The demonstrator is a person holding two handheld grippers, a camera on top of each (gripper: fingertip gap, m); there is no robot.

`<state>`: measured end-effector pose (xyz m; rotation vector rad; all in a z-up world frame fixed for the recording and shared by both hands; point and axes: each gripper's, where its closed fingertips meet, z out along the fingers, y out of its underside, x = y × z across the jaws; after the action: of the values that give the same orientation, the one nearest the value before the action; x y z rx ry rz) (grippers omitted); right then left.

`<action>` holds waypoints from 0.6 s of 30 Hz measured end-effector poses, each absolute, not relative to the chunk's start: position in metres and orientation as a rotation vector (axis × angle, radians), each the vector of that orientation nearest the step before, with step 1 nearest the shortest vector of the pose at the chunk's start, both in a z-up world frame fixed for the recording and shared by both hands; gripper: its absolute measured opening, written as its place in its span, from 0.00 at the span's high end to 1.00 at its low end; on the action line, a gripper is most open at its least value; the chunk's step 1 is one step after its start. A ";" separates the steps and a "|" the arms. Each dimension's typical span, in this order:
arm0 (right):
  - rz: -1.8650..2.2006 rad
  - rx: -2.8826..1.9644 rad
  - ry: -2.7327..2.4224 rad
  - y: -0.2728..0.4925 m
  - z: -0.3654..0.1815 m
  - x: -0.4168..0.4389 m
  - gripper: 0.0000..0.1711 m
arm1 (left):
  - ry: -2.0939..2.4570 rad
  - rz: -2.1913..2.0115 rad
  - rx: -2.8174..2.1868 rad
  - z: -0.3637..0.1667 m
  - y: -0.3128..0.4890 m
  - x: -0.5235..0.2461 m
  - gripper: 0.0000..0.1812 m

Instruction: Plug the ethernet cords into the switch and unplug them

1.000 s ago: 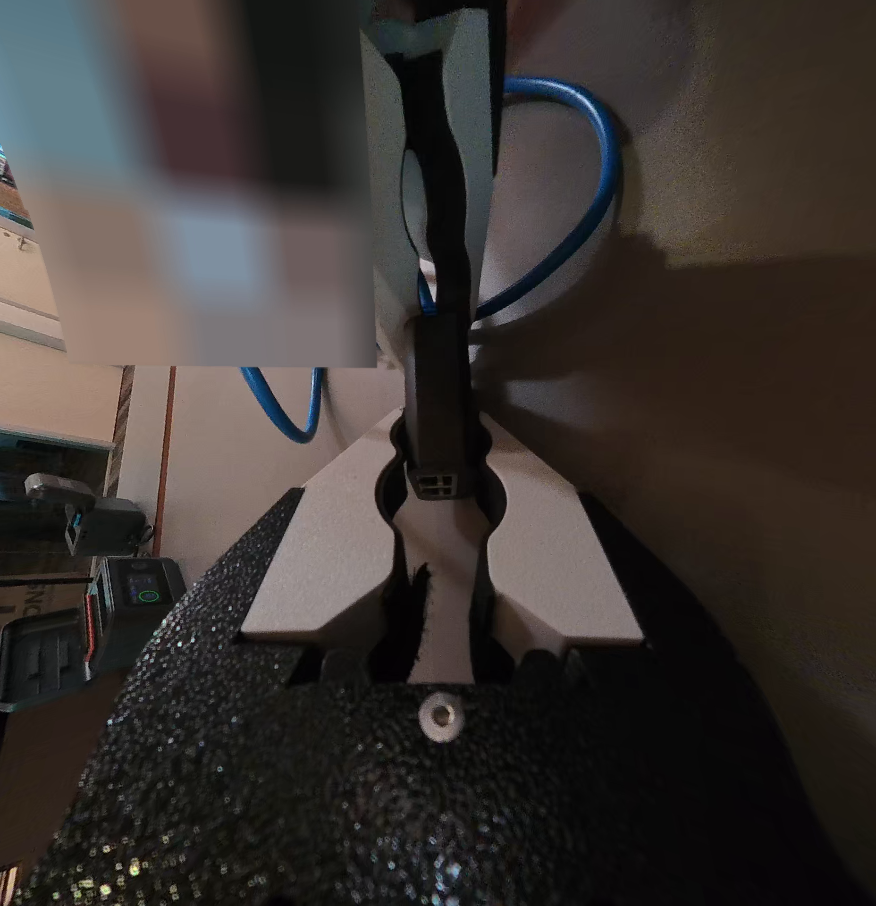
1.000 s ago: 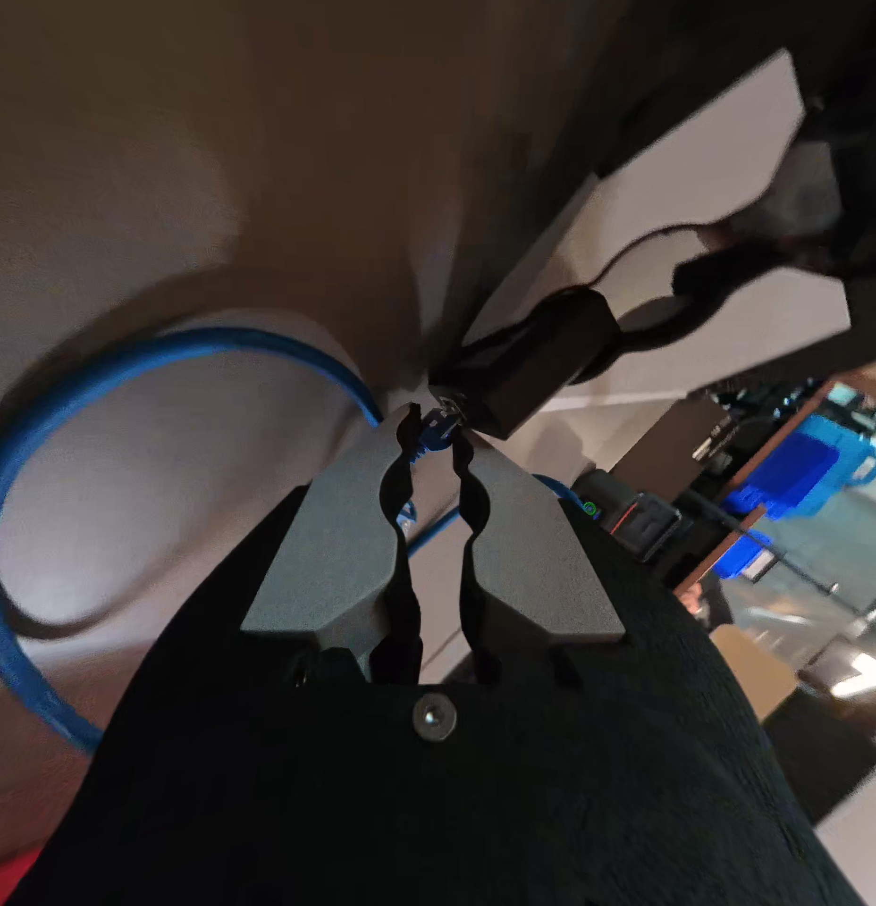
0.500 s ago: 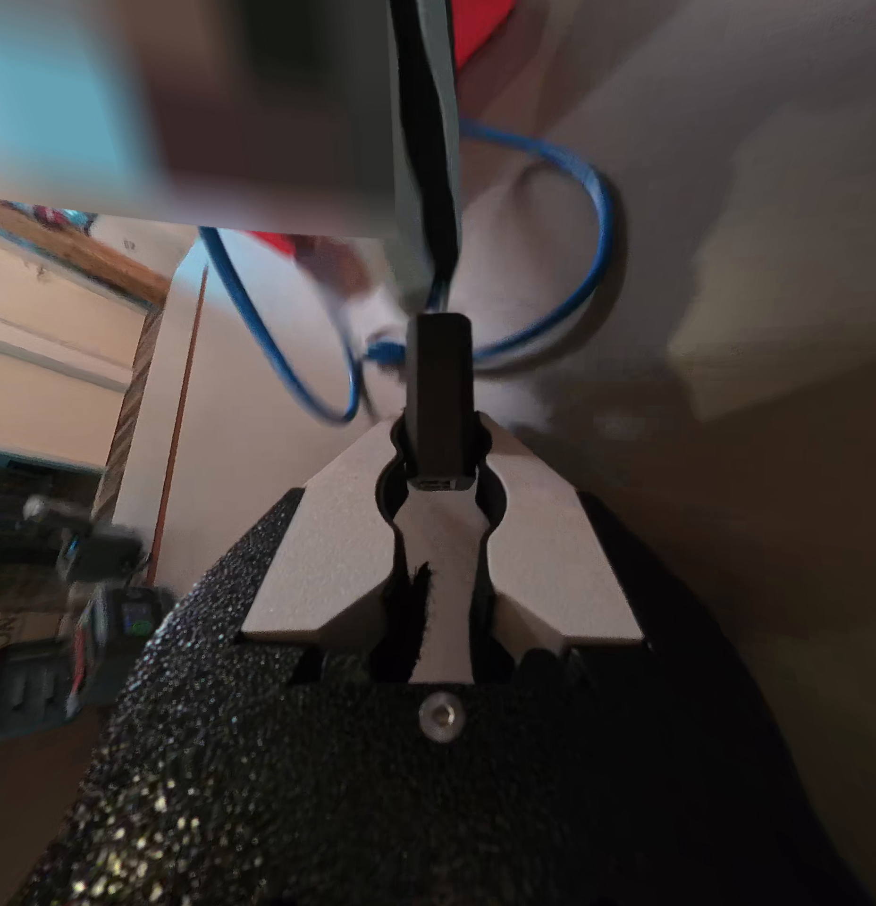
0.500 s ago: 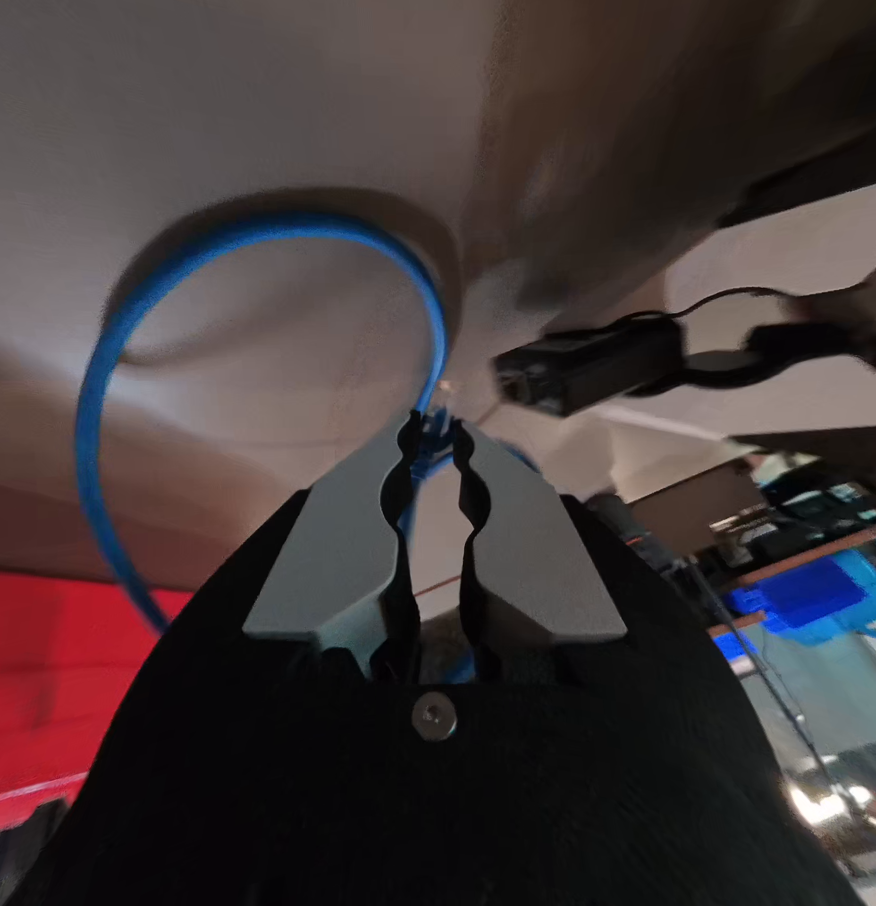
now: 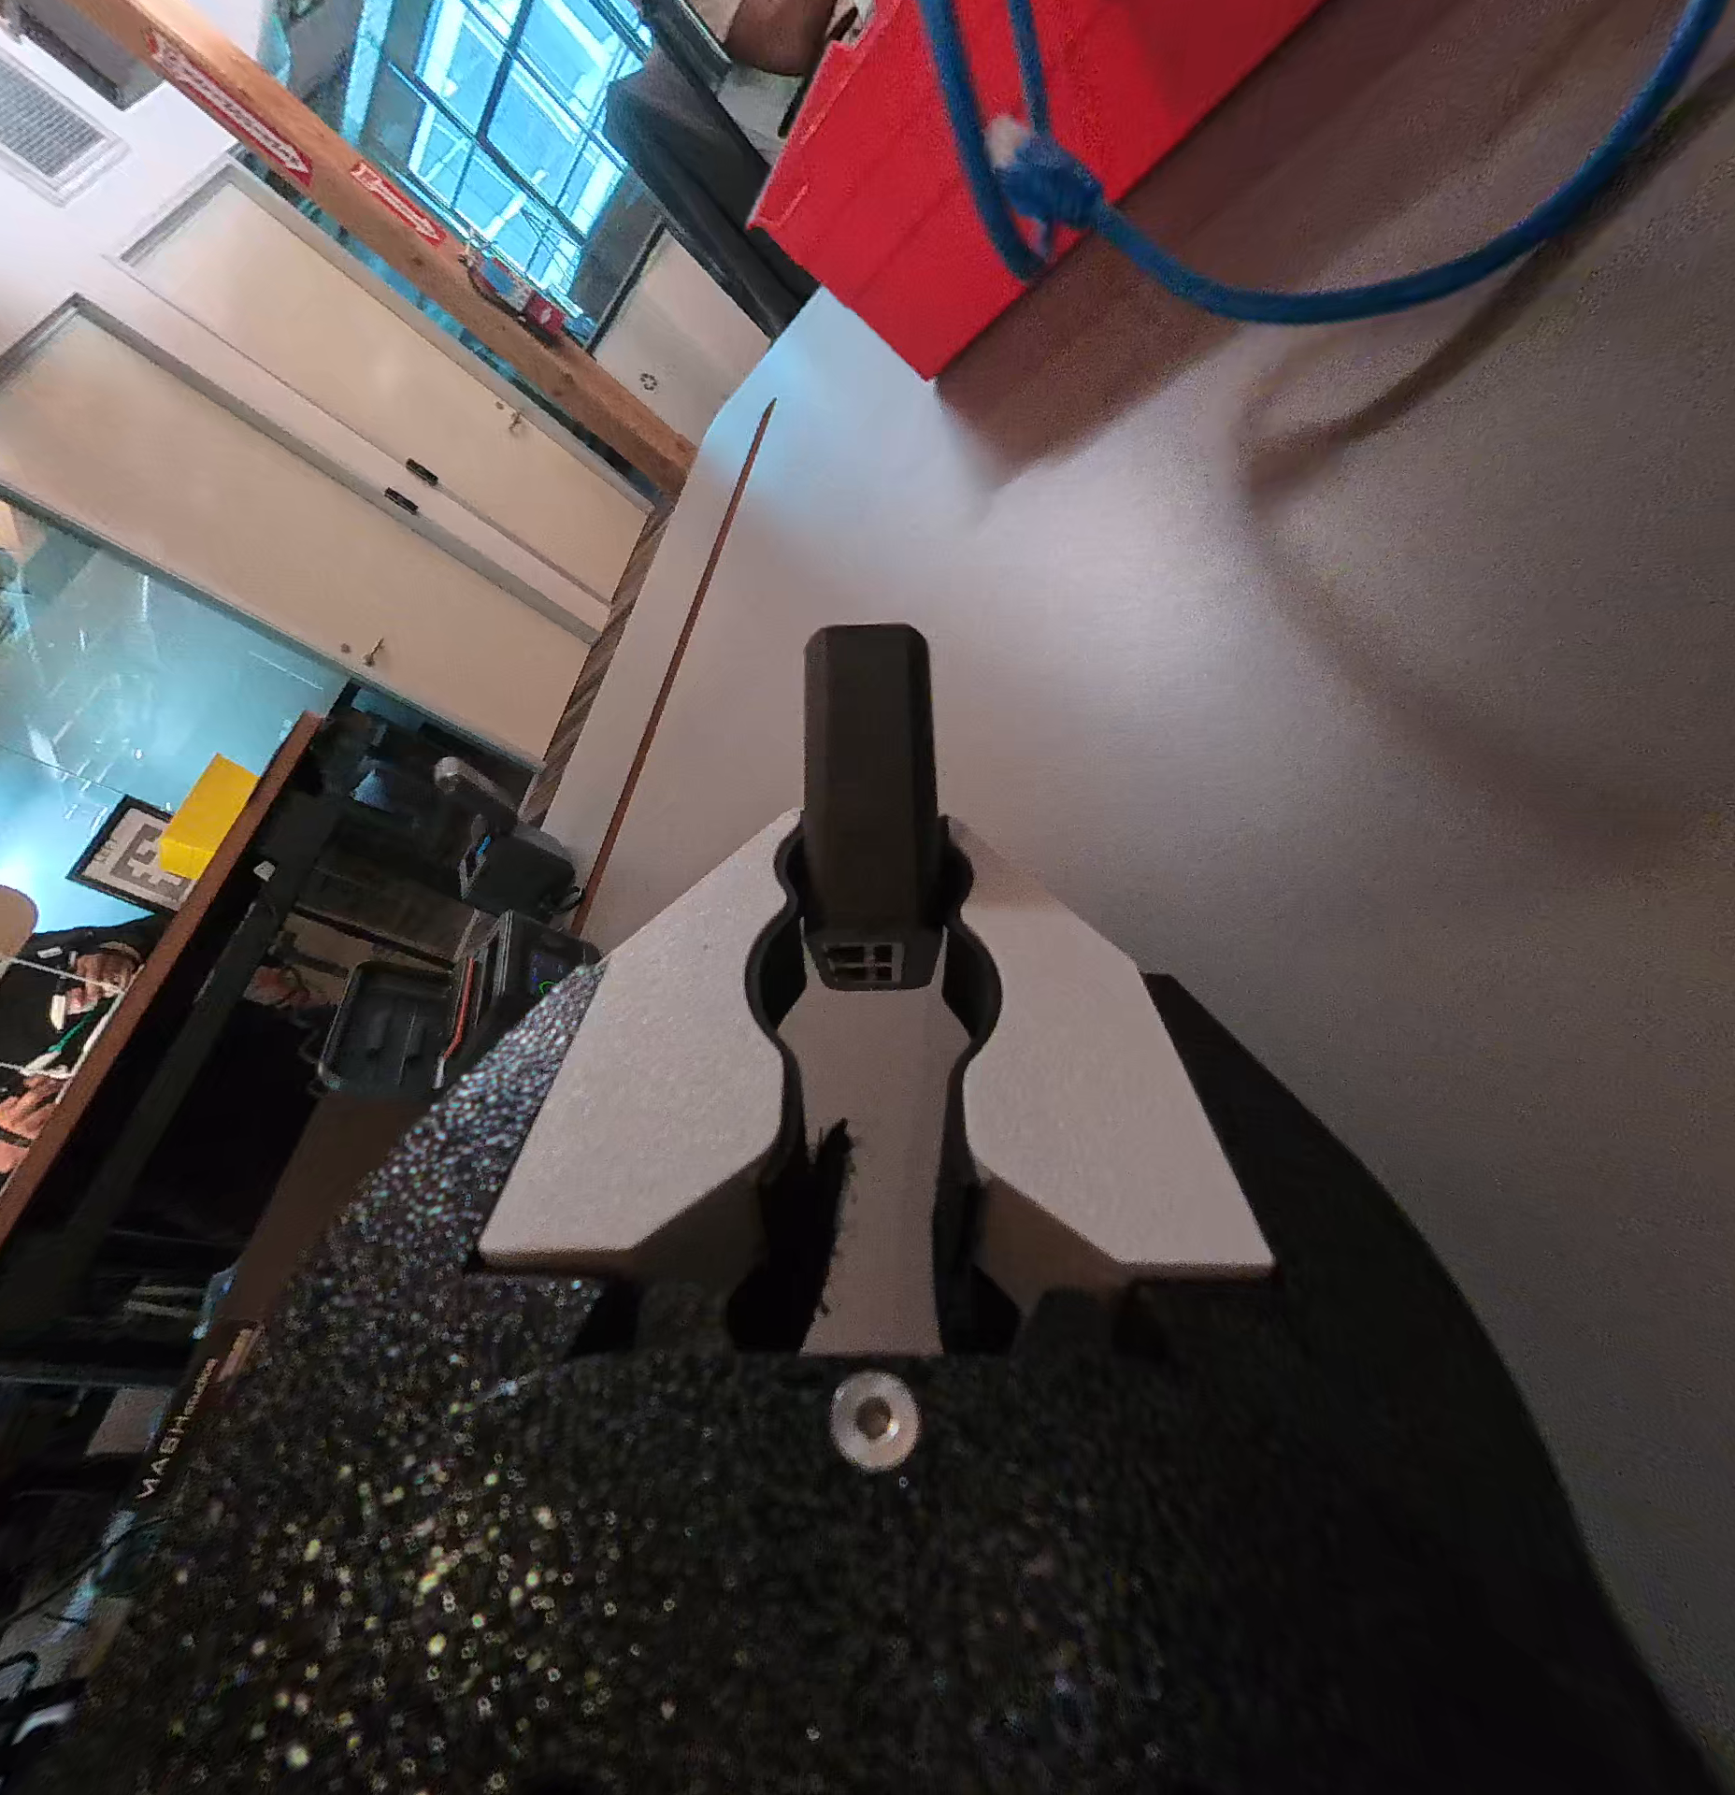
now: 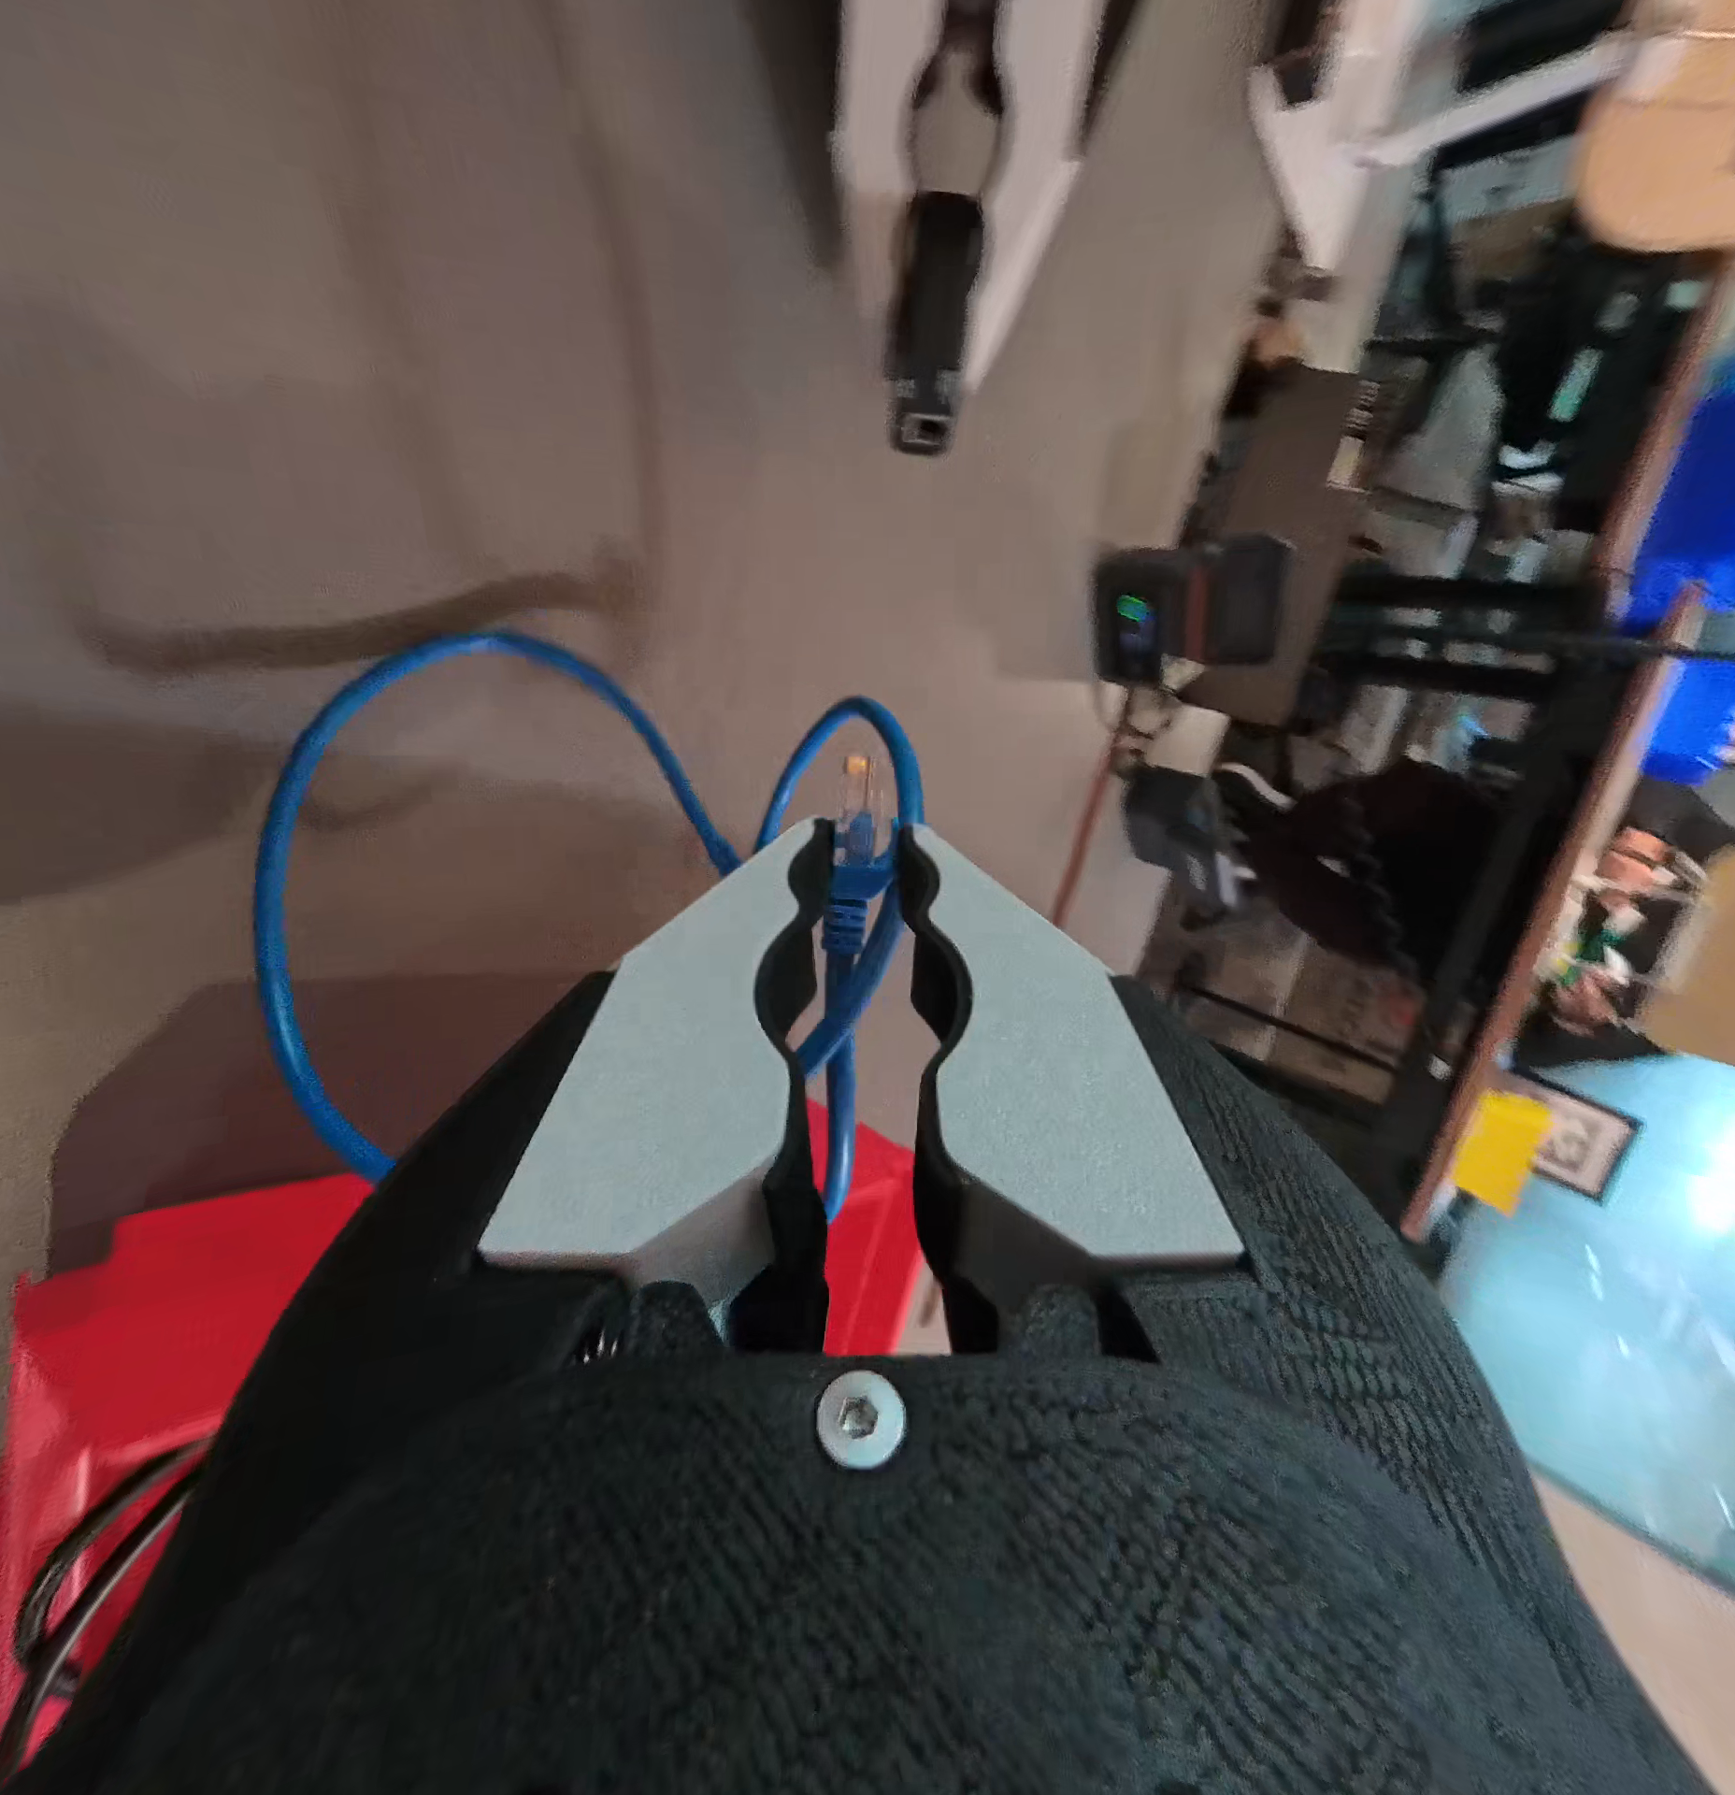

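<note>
My left gripper (image 5: 868,855) is shut on a small black switch (image 5: 868,777), a narrow box that sticks out past the fingertips above the pale table (image 5: 1330,777). My right gripper (image 6: 859,840) is shut on the blue ethernet cord (image 6: 281,874) just behind its clear plug (image 6: 856,792), which points forward. The cord loops over the table behind it. In the right wrist view the switch (image 6: 932,311) hangs far ahead in the left gripper, blurred, well apart from the plug. In the left wrist view the cord's other plug (image 5: 1034,165) hangs at the top, free.
A red bin (image 5: 990,185) stands on the table at the far side; it also shows low left in the right wrist view (image 6: 164,1360). Past the table edge are dark shelving with gear (image 6: 1330,777), a small lit device (image 6: 1184,612) and a person (image 5: 57,1020). The gap from one gripper's tips to the other's is roughly 20 centimetres.
The plug has come out of the switch. The two grippers have moved well apart, the right one pulling the cord back toward the red bin, the left one keeping the switch.
</note>
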<state>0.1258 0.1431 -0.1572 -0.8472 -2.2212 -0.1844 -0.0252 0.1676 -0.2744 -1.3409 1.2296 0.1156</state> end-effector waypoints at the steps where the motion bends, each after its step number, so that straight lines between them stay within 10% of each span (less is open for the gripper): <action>1: -0.197 -0.853 -2.171 0.144 -0.137 0.131 0.93 | 1.218 0.105 -1.343 -0.273 0.167 -0.026 0.88; 10: -0.518 -0.861 -1.864 0.156 0.001 0.201 0.93 | 1.279 0.132 -1.370 -0.287 0.168 -0.023 0.88; 18: -0.604 -1.080 -1.780 0.193 -0.027 0.278 0.93 | 1.283 0.137 -1.381 -0.290 0.169 -0.024 0.88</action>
<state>0.2782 0.1934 -0.0274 -1.0799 -1.7799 -0.6039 -0.0236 0.1687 -0.2899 -1.3814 1.2825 0.1369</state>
